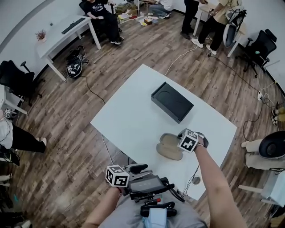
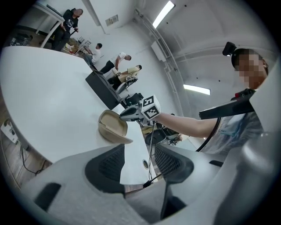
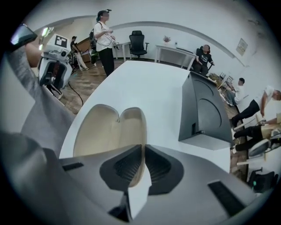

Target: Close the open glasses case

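While right gripper point(image 3: 143, 149) pinches thin rim of oval beige glasses case point(image 3: 107, 129), left gripper point(image 2: 139, 154) fingers point(image 2: 105, 165) gape.

**Q:** What class of site is this?
**A:** A shared office or lab workroom. Indicators: wood-plank floor point(image 1: 133, 53), a large white table point(image 1: 133, 116) in open space, and black swivel chairs point(image 1: 262, 44) at the edges.

**Q:** What supporting evidence is there?
**A:** A white desk point(image 1: 62, 38) by the wall carries a keyboard point(image 1: 72, 25) and a small plant point(image 1: 41, 34). Cables point(image 1: 93, 91) trail across the floor. People point(image 1: 213, 22) stand and sit at the far tables. Strip lights point(image 2: 162, 13) run along a white ceiling
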